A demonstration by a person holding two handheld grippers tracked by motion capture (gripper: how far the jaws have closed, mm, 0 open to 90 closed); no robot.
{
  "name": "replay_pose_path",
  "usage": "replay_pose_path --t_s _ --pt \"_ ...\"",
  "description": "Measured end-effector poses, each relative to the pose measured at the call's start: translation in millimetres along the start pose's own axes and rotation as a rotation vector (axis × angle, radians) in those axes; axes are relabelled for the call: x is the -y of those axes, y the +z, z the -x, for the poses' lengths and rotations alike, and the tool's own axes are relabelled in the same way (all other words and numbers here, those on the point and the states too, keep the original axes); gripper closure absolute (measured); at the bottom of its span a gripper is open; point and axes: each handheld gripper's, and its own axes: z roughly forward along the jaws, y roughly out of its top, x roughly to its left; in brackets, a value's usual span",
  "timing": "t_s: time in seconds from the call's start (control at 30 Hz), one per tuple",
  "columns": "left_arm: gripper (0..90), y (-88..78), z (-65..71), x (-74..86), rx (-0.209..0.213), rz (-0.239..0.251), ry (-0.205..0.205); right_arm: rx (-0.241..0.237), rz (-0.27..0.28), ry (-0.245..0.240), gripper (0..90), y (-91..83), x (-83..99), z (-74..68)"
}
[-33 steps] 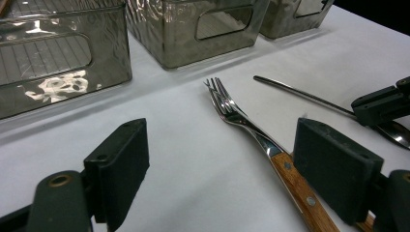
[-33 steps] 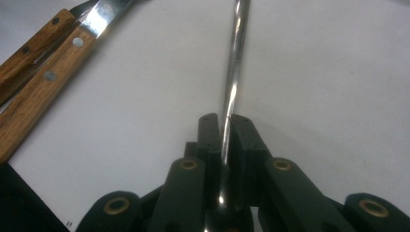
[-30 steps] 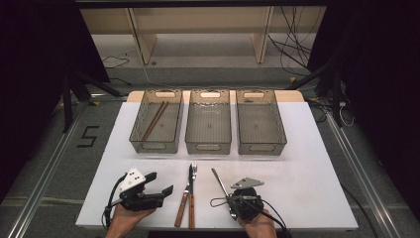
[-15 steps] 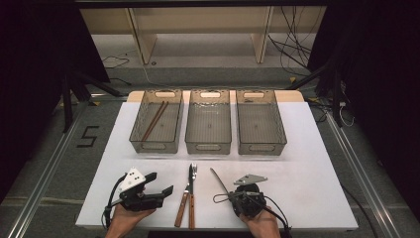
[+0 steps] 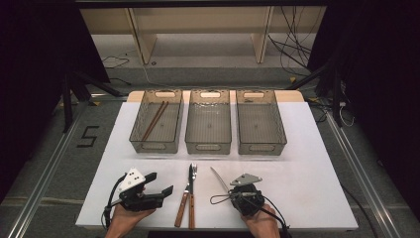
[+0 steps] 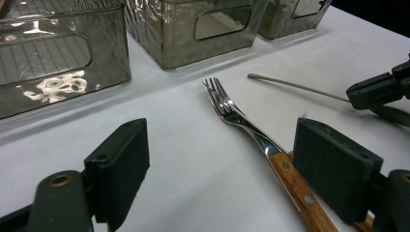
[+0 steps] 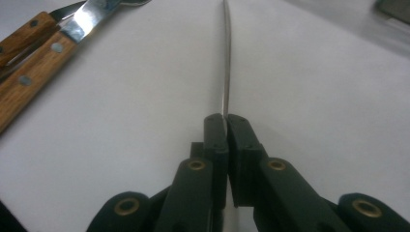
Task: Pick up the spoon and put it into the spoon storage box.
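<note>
While the right tool (image 5: pixel 229 197) rests low on the white counter (image 5: pixel 317 163) in the high view, its jaws are clamped on a knife (image 5: pixel 218 179) whose blade runs up and to the left across the sheet. Near it to the left lie a fork (image 5: pixel 191 174) and a second wooden-handled piece (image 5: pixel 182 210), side by side. The left tool (image 5: pixel 157 183) sits at the counter's near left edge, jaws spread wide, nothing between them. Three grey bins stand in a row farther back; the left bin (image 5: pixel 134 139) holds a pair of chopsticks (image 5: pixel 154 119).

From the left gripper view, the fork (image 6: pixel 227 106) lies ahead on the counter, its wooden handle passing just beside the right-hand jaw, untouched.

From the right gripper view, the jaws have just been closing and now pinch the knife (image 7: pixel 226 58) edge-on, its thin blade stretching straight away over the counter (image 7: pixel 314 96); two wooden handles (image 7: pixel 29 72) lie at the upper left
</note>
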Motion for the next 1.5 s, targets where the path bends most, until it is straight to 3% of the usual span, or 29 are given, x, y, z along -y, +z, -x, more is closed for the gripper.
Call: replay_pose_path --t_s 0.07,0.17,0.87,1.23,1.5 --pt "20.5 0.2 0.0 0.0 0.001 -0.001 -0.001 0.009 0.004 0.009 88.8 -0.8 -0.1 3.8" --pt "20.5 0.3 0.2 0.0 0.001 -0.002 0.000 -0.013 0.004 0.027 88.8 -0.8 -0.1 8.0" --pt "20.5 0.2 -0.2 0.1 0.001 -0.002 -0.003 -0.023 -0.003 -0.011 90.0 0.3 -2.0 12.2" --pt "20.5 0.7 -1.0 0.6 -0.002 0.003 -0.007 -0.049 0.070 0.009 90.0 -19.0 -12.2 24.6" --pt "20.2 0.2 -2.5 1.1 -0.008 0.015 -0.010 -0.062 0.121 0.014 90.0 -29.0 -34.4 33.1"
